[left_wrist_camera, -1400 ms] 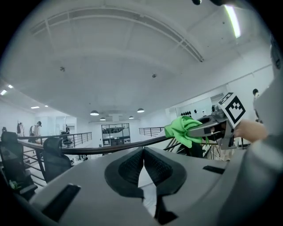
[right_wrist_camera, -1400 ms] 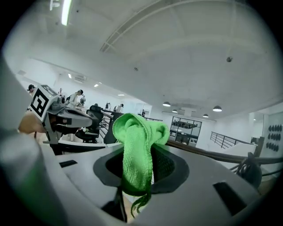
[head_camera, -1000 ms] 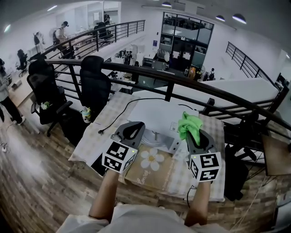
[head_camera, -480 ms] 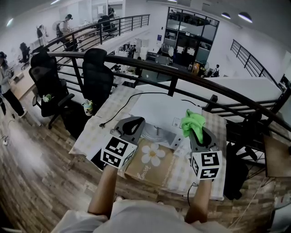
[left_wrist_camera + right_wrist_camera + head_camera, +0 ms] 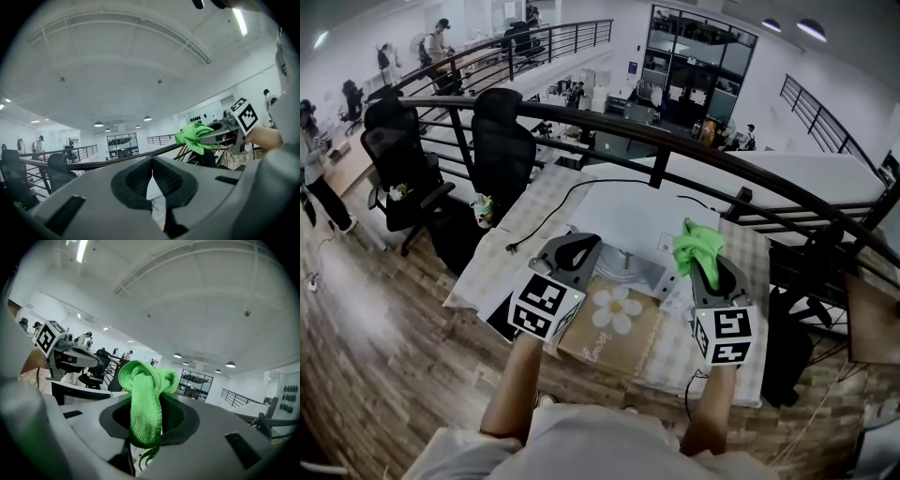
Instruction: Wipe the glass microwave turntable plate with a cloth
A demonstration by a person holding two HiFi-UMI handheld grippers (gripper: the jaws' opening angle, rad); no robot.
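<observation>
Both grippers are raised above the table and tilted upward. My right gripper [image 5: 701, 255] is shut on a bright green cloth [image 5: 695, 246], which bunches out above its jaws [image 5: 146, 399]. My left gripper [image 5: 570, 255] is shut, its pads touching at the tip [image 5: 153, 165], with nothing between them. In the left gripper view the right gripper [image 5: 220, 133] and the cloth [image 5: 193, 136] show off to the right. A pale round shape that looks like the glass turntable plate [image 5: 617, 269] lies on the table between the grippers, partly hidden by them.
A white microwave [image 5: 630, 220] sits at the table's far side, with a black cable [image 5: 553, 220] running left. A brown mat with a daisy print [image 5: 614, 323] lies near the front edge. A black railing [image 5: 609, 127] and office chairs [image 5: 502, 159] stand beyond.
Both grippers stay raised with hardly any shift. The head view has tipped slightly, so the table sits a little higher in frame.
</observation>
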